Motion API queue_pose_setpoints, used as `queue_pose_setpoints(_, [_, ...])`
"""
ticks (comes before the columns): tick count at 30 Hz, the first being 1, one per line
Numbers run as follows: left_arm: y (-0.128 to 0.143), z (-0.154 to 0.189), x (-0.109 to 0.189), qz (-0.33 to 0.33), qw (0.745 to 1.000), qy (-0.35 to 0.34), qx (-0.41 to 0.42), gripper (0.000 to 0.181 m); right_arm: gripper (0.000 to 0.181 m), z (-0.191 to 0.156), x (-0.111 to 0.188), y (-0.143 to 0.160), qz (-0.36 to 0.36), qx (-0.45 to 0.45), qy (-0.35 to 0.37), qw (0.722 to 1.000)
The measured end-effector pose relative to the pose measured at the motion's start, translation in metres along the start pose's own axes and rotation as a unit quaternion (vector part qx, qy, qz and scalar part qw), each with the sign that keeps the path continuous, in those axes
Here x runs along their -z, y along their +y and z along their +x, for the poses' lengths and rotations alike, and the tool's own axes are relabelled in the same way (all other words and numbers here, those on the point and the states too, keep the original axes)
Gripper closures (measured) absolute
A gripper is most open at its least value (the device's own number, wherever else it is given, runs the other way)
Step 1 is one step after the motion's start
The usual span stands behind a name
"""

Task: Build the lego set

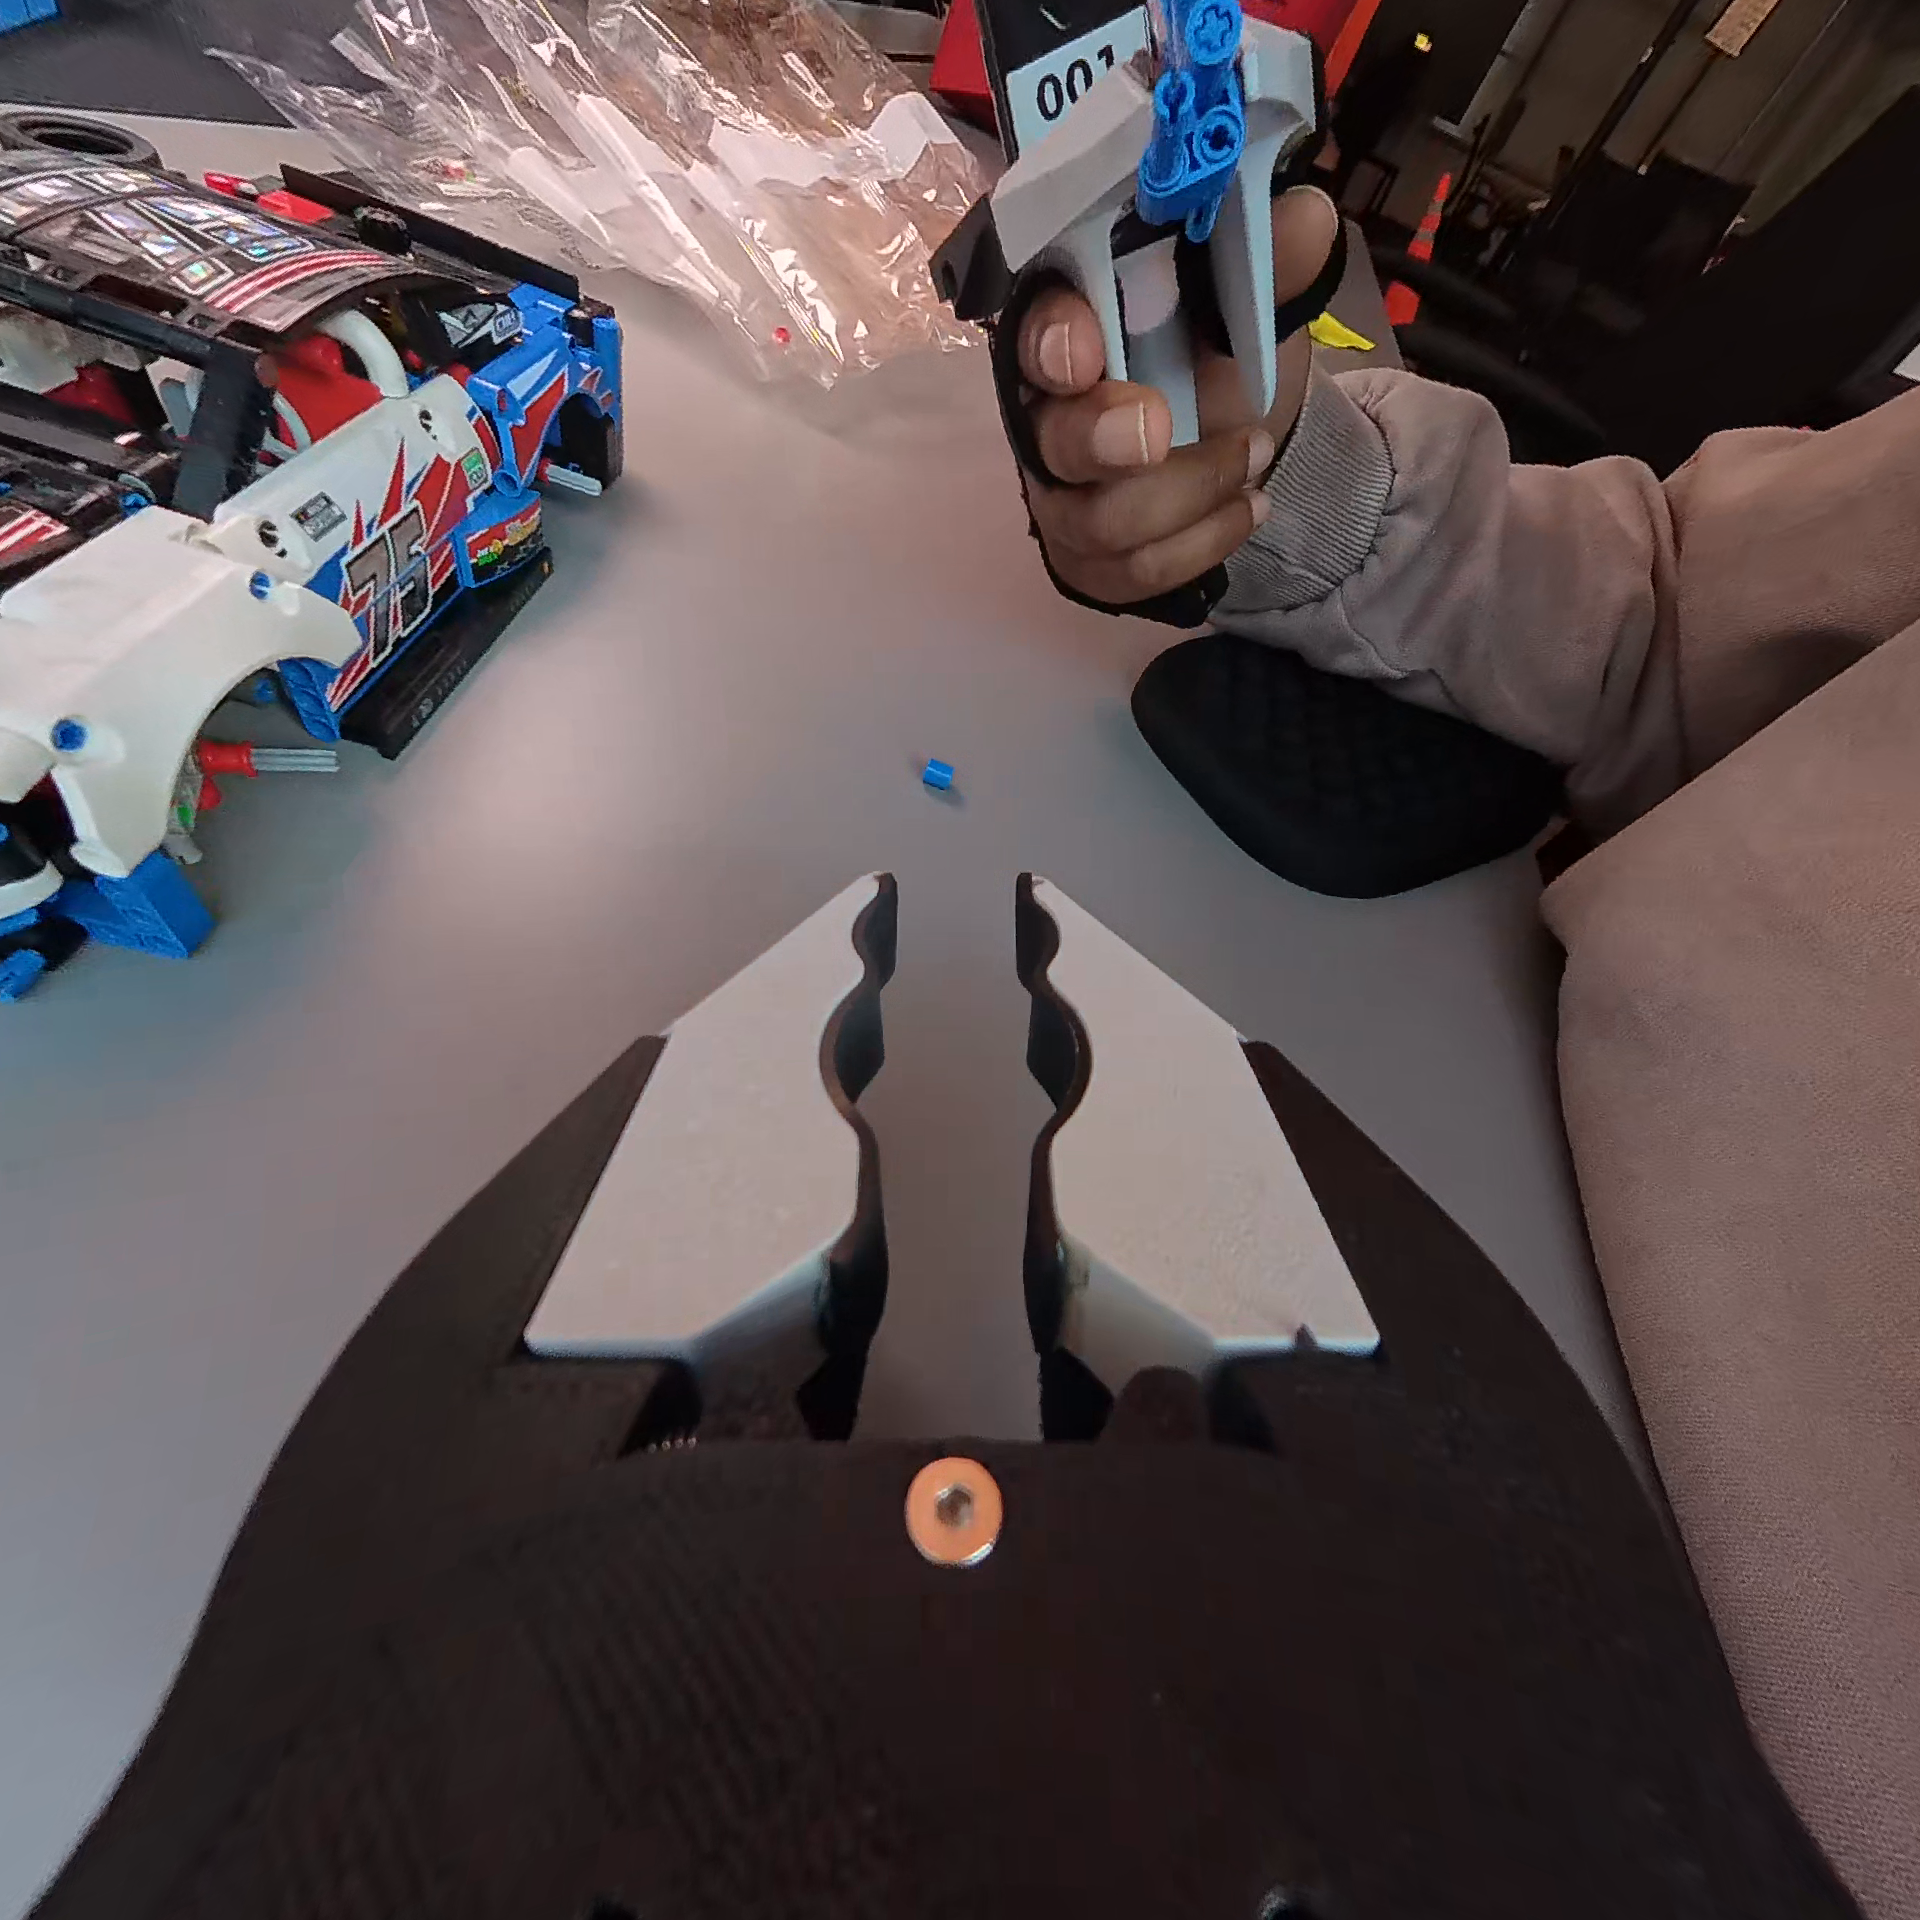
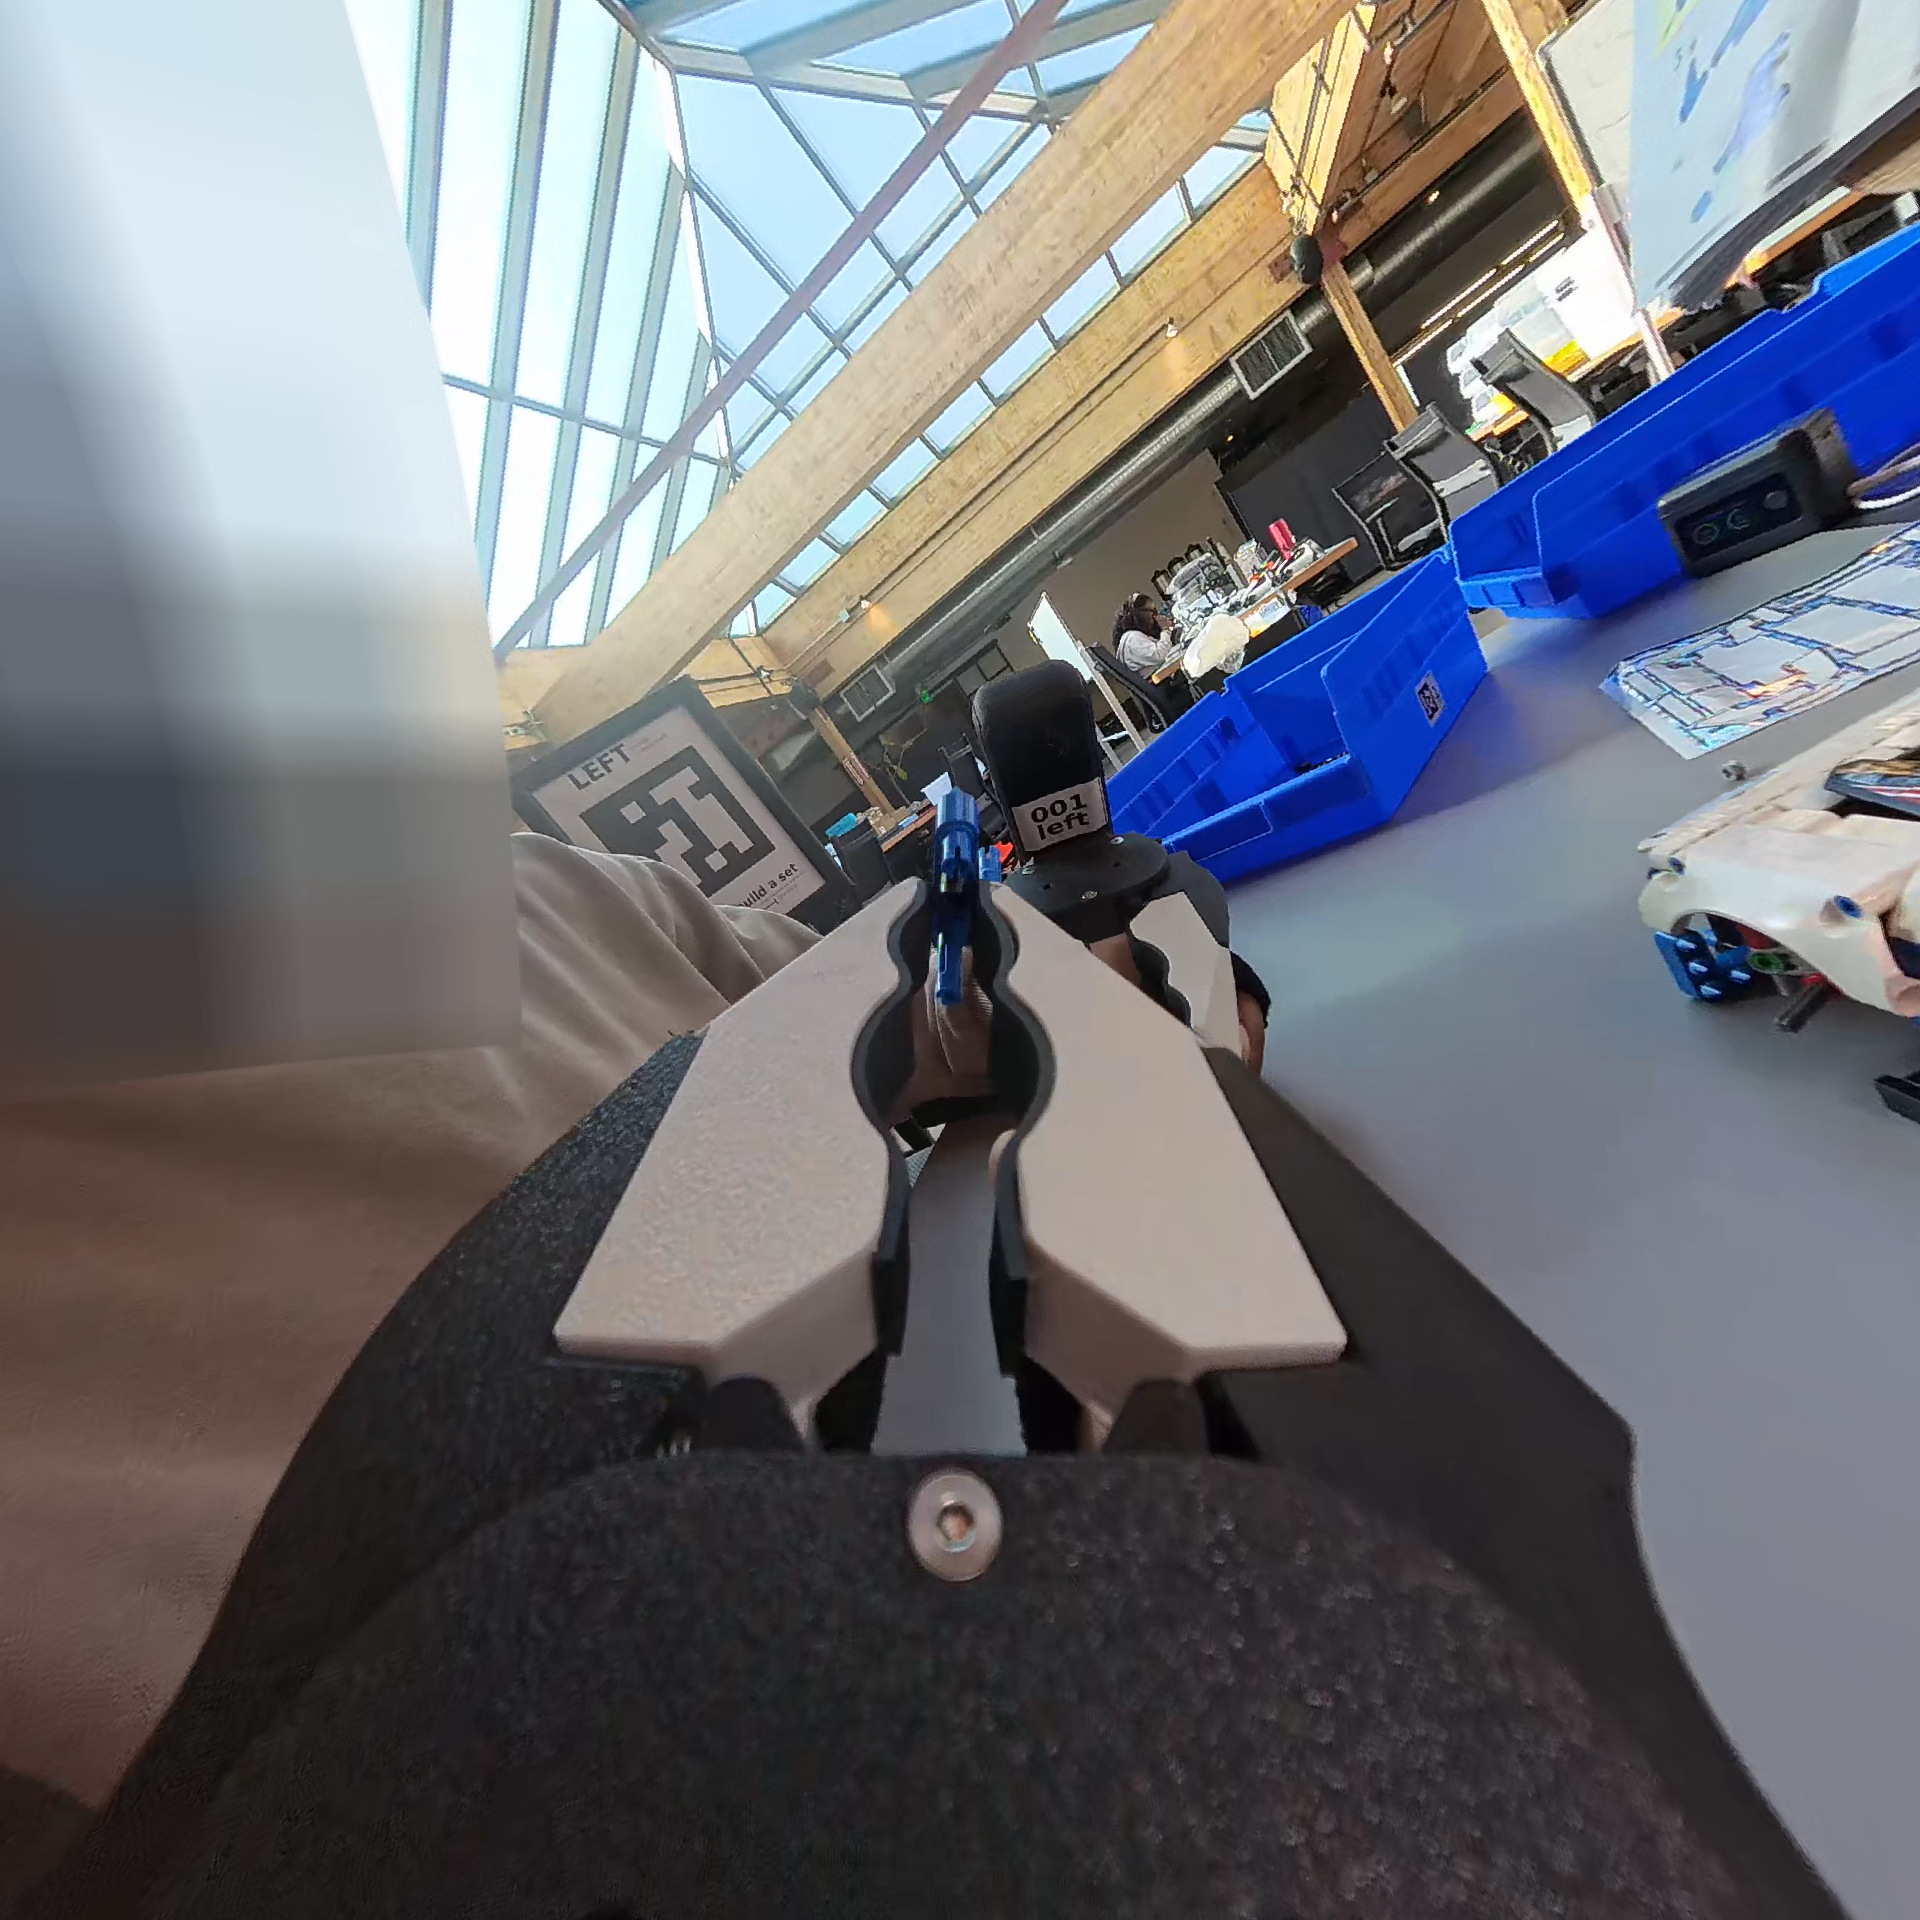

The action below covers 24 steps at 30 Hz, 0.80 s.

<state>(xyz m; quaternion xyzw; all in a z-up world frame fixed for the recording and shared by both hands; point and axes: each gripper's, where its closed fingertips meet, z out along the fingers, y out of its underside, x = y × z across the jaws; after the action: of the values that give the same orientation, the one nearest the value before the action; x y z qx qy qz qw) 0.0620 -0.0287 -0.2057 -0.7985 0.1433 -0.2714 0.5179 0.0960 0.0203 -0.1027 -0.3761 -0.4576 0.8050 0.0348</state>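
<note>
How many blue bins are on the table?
2 that I can make out: a near blue bin beyond the left gripper, and a farther blue bin behind it. Others may be hidden.

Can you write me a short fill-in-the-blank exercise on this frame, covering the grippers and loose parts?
1. The right gripper is shut on a ____ lego beam assembly.
2. The left gripper is open and holds ____.
3. One small blue piece lies loose on the grey ____.
4. The partly built model is a race ____.

Missing words: blue; nothing; table; car
</note>
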Motion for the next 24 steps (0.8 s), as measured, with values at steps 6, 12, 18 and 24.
queue_pose_setpoints(6, [-0.002,-0.001,0.004,0.011,1.0,-0.002,0.003,0.162,0.178,0.005,-0.002,0.005,-0.007,0.002,0.011,1.0])
queue_pose_setpoints(12, [-0.006,0.002,0.009,0.029,0.999,-0.005,-0.016,0.161,0.178,0.012,-0.004,0.012,-0.018,0.0,0.021,1.0])
queue_pose_setpoints(18, [-0.019,0.001,0.017,0.075,0.996,-0.019,-0.04,0.157,0.177,0.014,-0.005,0.016,-0.027,0.0,0.025,0.999])
queue_pose_setpoints(24, [-0.018,-0.001,0.017,0.07,0.994,-0.043,-0.067,0.143,0.178,0.016,-0.005,0.017,-0.026,-0.001,0.026,0.999])
